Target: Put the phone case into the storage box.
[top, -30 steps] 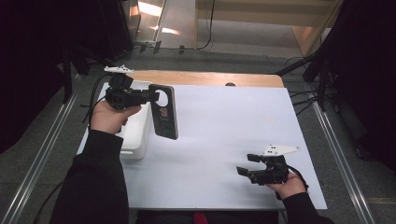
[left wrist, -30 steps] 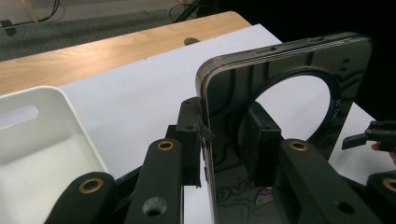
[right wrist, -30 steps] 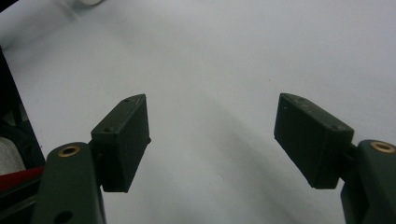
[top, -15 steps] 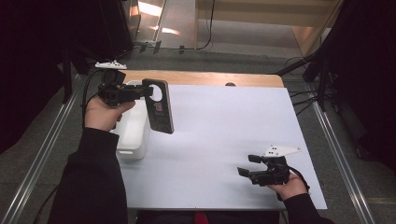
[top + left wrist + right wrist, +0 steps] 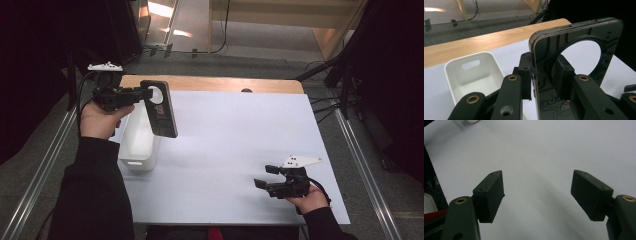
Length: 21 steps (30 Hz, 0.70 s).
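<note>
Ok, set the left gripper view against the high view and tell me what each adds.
Left gripper view alone: the pads clamp the edge of the black phone case beside its round cutout, and the white bin has a handle slot. High view alone: the right gripper open low over the white table. Both share case, bin and wooden edge.

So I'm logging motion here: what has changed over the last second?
The left gripper, shut on the dark phone case, has carried it up and toward the table's far side, above the white bin. The grip is unchanged: one jaw outside the case, the other through its round hole. The right gripper stays open and low at the near right. The bin hasn't moved.
</note>
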Motion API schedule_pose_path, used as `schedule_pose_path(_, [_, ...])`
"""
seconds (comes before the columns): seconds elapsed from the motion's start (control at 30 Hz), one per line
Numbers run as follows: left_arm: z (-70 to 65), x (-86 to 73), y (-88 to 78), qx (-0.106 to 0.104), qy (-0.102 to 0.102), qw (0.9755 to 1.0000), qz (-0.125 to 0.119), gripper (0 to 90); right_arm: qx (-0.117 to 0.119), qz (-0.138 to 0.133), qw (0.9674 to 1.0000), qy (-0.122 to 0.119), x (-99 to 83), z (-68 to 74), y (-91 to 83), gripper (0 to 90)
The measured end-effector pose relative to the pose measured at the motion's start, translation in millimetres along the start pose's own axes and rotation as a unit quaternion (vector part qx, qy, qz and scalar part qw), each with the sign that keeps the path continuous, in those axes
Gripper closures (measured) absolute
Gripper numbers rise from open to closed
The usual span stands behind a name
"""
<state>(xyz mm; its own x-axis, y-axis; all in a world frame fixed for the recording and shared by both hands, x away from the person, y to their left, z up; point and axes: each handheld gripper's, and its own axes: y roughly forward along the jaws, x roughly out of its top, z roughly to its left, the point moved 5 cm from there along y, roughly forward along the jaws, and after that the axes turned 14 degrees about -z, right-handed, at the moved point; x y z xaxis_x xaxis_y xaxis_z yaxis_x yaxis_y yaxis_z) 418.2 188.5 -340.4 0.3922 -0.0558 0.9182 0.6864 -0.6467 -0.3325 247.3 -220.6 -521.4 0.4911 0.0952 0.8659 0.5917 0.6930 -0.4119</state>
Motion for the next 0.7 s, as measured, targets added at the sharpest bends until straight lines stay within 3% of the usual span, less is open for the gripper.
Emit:
schedule_pose_path(0.27, [10.4, 2.3, 4.6, 0.005, -0.011, 0.9999, -0.001, 71.0, 0.001, 0.001, 1.0000, -0.005, 0.1, 0.4, 0.3, 25.7])
schedule_pose_path(0.37, [16.1, 6.5, 8.6, 0.003, -0.024, 0.9997, -0.007, 71.0, 0.002, 0.000, 1.0000, -0.001, 0.8, 0.2, 1.0, 25.8])
schedule_pose_path(0.6, [25.2, 15.8, 16.4, 0.010, -0.027, 0.9995, -0.014, 71.0, 0.003, 0.005, 1.0000, -0.005, 0.2, 0.0, 3.9, 25.7])
schedule_pose_path(0.7, [27.0, 19.9, 19.9, 0.013, -0.019, 0.9997, -0.010, 71.0, 0.003, 0.003, 1.0000, -0.006, 0.7, -0.4, 3.4, 25.8])
